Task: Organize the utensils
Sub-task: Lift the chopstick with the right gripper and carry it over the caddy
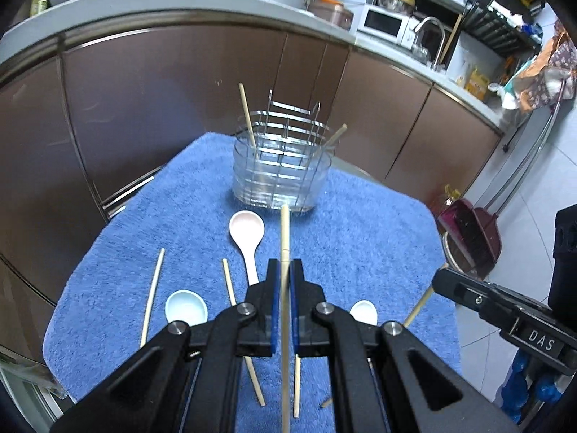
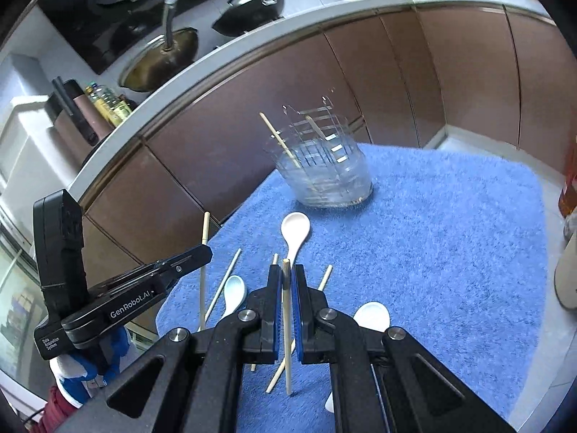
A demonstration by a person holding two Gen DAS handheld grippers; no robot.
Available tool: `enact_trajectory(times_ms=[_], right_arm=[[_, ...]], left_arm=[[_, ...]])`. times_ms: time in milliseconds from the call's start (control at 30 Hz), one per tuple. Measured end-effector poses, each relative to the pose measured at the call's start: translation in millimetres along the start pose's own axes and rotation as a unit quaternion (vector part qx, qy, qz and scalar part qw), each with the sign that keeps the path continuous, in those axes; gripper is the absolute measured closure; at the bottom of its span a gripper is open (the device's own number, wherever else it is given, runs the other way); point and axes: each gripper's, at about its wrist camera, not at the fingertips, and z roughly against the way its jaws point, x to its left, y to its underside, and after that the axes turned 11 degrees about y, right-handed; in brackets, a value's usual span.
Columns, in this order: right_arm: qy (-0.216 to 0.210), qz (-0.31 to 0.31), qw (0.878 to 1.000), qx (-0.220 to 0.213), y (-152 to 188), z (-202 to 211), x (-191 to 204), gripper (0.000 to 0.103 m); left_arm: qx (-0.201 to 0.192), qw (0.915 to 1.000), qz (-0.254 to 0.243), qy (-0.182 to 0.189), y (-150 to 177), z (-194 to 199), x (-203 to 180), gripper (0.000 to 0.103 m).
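Observation:
My left gripper (image 1: 285,270) is shut on a pale chopstick (image 1: 285,231) that points toward the clear utensil holder (image 1: 281,180). That holder has a wire rack inside and two chopsticks leaning in it. My right gripper (image 2: 286,274) is shut on another chopstick (image 2: 286,324), held above the blue towel (image 2: 432,234). On the towel lie a long white spoon (image 1: 247,231), a pale blue spoon (image 1: 185,306), a white spoon (image 1: 363,312) and several loose chopsticks (image 1: 153,296). In the right wrist view the holder (image 2: 324,173) stands ahead, with the left gripper (image 2: 202,254) to the left.
The towel covers a small table in front of brown kitchen cabinets (image 1: 162,108). A counter above them carries pans (image 2: 162,57), a microwave (image 1: 382,23) and a tap. A dustpan (image 1: 472,238) and a bottle stand on the floor at the right.

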Motion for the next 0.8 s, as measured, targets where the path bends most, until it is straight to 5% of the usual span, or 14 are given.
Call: enact_trajectory(times_ms=[800], right_arm=[[0.015,0.067,0.992,-0.107,-16.1,69.4,35.9,0.097]], left_arm=[[-0.129,0.9914,0.021,0.010,-9.5,78.8,3.0,0.099]])
